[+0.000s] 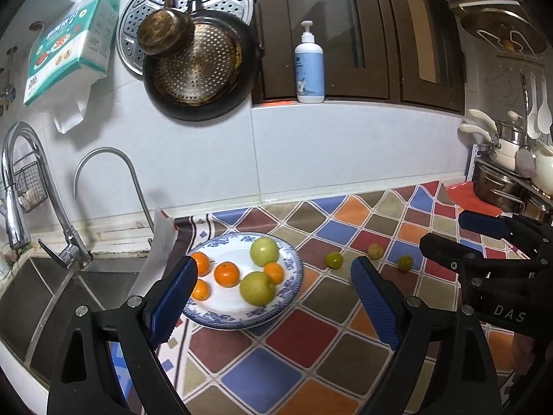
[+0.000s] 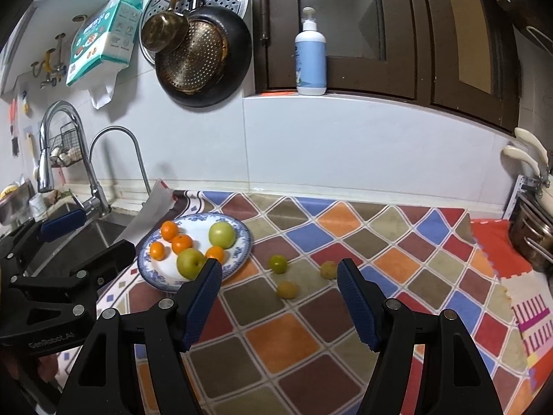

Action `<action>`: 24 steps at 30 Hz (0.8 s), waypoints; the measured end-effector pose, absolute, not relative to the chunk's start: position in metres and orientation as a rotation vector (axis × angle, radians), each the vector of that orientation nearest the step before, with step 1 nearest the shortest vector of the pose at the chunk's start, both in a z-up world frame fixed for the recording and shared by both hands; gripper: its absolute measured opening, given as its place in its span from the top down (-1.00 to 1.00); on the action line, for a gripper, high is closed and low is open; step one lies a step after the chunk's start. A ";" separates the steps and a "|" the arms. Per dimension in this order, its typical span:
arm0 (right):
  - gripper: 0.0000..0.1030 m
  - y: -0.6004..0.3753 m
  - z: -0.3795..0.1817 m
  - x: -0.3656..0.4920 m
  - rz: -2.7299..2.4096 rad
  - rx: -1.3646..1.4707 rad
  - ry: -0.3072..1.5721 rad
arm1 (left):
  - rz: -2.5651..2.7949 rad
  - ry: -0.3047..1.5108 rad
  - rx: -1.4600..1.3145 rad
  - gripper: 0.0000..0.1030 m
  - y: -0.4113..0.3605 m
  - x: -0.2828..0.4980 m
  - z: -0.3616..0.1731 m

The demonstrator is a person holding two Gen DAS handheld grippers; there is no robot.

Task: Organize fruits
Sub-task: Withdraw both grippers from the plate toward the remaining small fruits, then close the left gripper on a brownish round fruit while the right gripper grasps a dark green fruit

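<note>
A blue-patterned white plate (image 1: 292, 287) (image 2: 242, 252) sits on the checkered mat beside the sink. It holds several oranges (image 1: 226, 274) (image 2: 182, 243) and two green apples (image 1: 264, 250) (image 2: 222, 234). Three small yellow-green fruits lie on the mat right of the plate (image 1: 334, 259) (image 2: 278, 263), (image 1: 375, 251) (image 2: 328, 270), (image 1: 405, 263) (image 2: 287, 290). My left gripper (image 1: 273, 297) is open and empty above the plate's near side. My right gripper (image 2: 278, 297) is open and empty, just short of the small fruits; it also shows in the left wrist view (image 1: 459, 238).
A sink (image 1: 52, 297) with two faucets (image 1: 20, 186) lies left of the mat. Pots and a utensil rack (image 1: 508, 173) stand at the right. Pans hang on the wall (image 1: 197, 65). A pump bottle (image 1: 309, 65) stands on the window sill.
</note>
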State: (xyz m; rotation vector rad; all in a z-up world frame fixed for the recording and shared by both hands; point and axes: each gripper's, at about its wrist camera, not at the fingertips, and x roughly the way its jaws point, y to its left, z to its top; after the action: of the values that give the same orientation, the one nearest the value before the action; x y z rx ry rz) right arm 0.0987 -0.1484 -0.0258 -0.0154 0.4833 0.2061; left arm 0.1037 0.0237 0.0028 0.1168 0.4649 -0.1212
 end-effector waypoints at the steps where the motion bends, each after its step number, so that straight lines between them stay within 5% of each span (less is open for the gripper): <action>1: -0.35 -0.152 -0.026 0.098 0.205 -0.017 0.482 | -0.122 0.465 0.118 -0.77 0.021 0.103 0.002; 24: -0.35 -0.219 -0.052 0.123 0.182 -0.040 0.534 | -0.184 0.530 0.203 -0.76 -0.052 0.134 -0.033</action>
State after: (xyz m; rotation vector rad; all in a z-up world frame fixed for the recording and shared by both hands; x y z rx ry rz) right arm 0.1233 -0.2191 -0.0522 -0.0401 0.5344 0.1820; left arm 0.1341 -0.0520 -0.0335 0.2025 0.5303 -0.1837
